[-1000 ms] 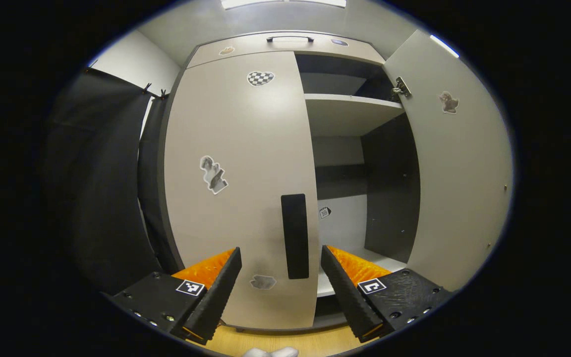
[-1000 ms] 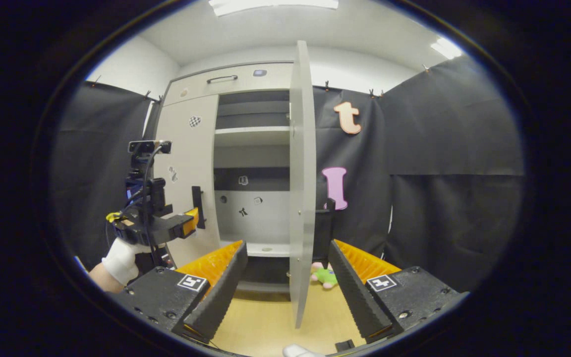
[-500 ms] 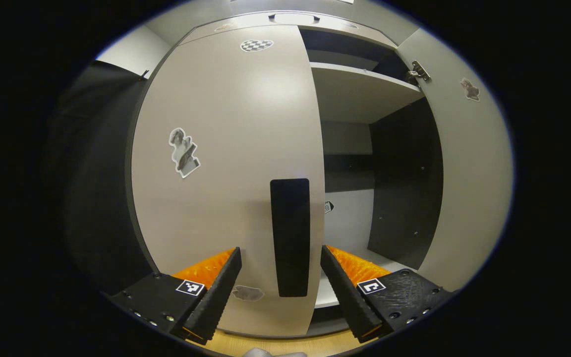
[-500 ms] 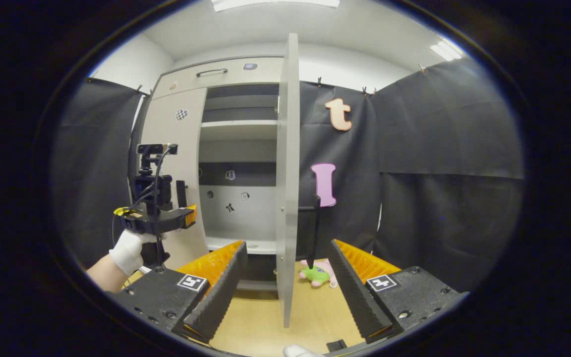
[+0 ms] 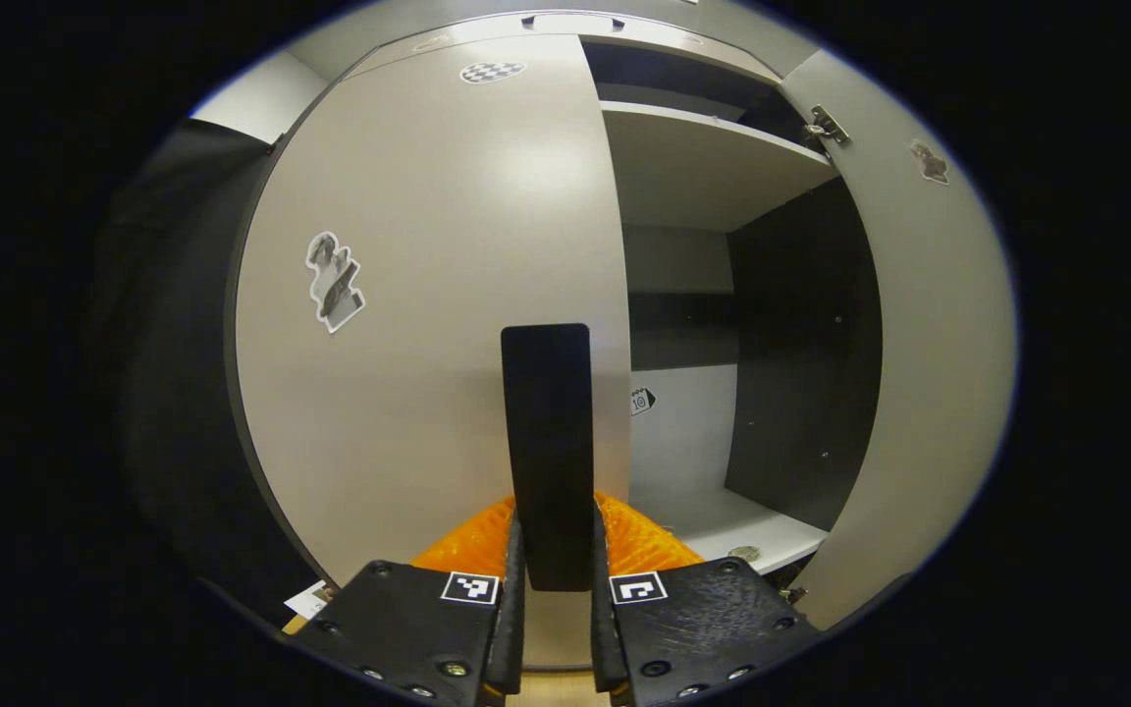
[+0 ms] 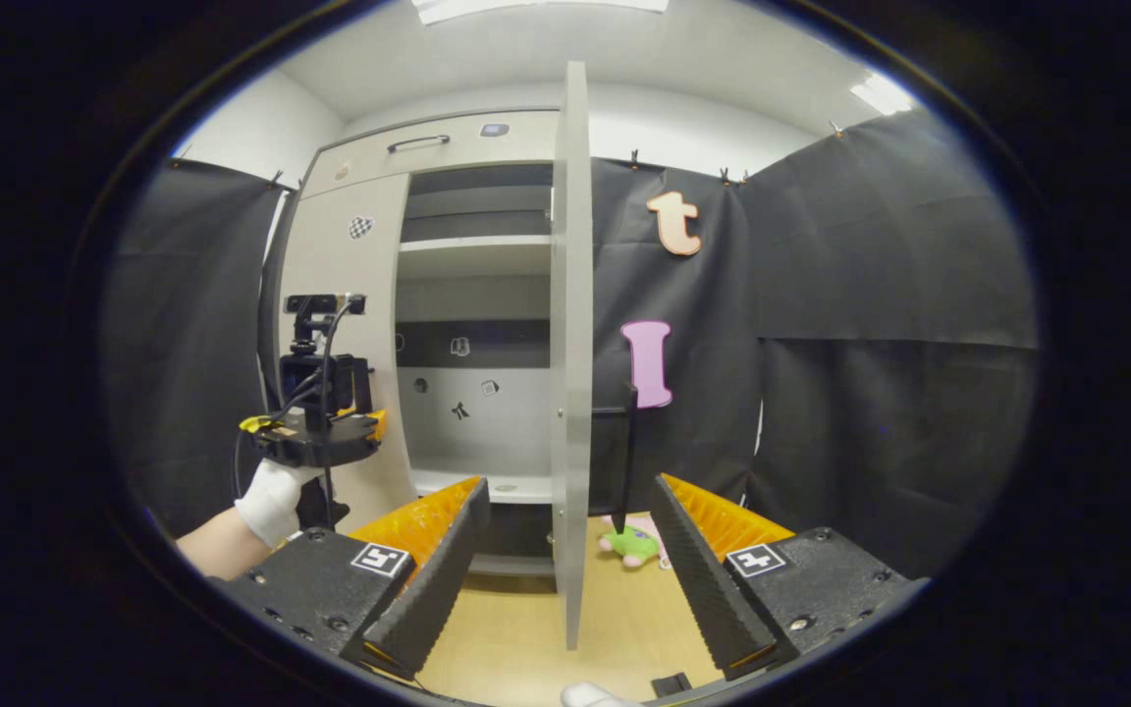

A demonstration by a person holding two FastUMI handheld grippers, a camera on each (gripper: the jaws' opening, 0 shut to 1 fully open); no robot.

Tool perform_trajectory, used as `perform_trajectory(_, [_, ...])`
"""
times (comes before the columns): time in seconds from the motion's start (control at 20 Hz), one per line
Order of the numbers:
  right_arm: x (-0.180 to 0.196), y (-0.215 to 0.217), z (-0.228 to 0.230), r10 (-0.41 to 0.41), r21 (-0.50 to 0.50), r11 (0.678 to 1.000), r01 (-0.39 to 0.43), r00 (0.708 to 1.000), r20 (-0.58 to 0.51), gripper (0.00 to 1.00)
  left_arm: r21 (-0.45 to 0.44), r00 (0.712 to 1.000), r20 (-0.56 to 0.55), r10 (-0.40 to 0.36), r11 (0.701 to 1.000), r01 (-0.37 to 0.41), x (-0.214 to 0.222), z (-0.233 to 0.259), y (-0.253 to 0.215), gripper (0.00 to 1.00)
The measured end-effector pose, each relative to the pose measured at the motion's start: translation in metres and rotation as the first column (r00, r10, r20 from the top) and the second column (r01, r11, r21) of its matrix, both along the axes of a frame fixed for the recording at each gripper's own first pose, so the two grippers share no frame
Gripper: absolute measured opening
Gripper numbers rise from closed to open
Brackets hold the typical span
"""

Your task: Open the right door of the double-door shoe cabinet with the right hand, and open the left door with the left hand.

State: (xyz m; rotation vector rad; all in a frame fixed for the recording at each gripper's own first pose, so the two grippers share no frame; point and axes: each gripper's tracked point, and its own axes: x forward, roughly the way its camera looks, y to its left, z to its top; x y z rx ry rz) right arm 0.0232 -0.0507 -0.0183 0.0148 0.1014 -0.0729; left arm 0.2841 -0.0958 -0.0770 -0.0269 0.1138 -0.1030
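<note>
Left gripper [image 5: 553,628] clamped on the left door's black handle [image 5: 546,452]

The left door [image 5: 428,324] sat shut beside the swung-out right door [image 6: 570,353]; the right gripper [image 6: 565,560] stood spread, holding nothing (its work looked finished). A pull off the hinge arc could have slid both fingers from the handle's lower end.

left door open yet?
Shut. The left door lies flush across its half of the cabinet; the left gripper is clamped on its black handle.

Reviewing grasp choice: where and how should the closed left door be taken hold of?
By its black handle, a vertical bar near the left door's free edge, approached head-on with a finger each side. The left gripper is shut on its lower end.
</note>
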Motion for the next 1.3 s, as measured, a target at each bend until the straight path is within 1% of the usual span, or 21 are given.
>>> perform_trajectory(0.25, [-0.006, 0.002, 0.004, 0.008, -0.012, 1.0, -0.008, 1.0, 0.008, 1.0, 0.007, 1.0, 0.016, 0.0, 1.0, 0.0, -0.007, 0.001, 0.002, 0.04])
perform_trajectory(0.6, [-0.017, 0.014, 0.004, 0.03, -0.02, 0.999, -0.029, 0.999, 0.013, 1.0, -0.019, 0.999, 0.026, -0.033, 0.999, 0.034, -0.023, 0.005, 0.002, 0.04])
perform_trajectory(0.8, [-0.03, 0.024, 0.003, 0.05, -0.026, 0.998, -0.049, 0.998, 0.027, 1.0, -0.022, 0.998, 0.027, -0.051, 0.998, 0.051, -0.036, 0.006, 0.007, 0.04])
perform_trajectory(1.0, [-0.036, 0.038, 0.002, 0.071, -0.009, 0.997, -0.071, 0.997, 0.026, 1.0, -0.015, 0.997, 0.028, -0.066, 0.998, 0.066, -0.05, 0.005, 0.015, 0.04])
perform_trajectory(1.3, [-0.05, 0.066, -0.001, 0.12, -0.003, 0.993, -0.12, 0.992, 0.028, 1.0, -0.028, 0.998, 0.023, -0.057, 0.998, 0.057, -0.078, 0.006, 0.034, 0.04])
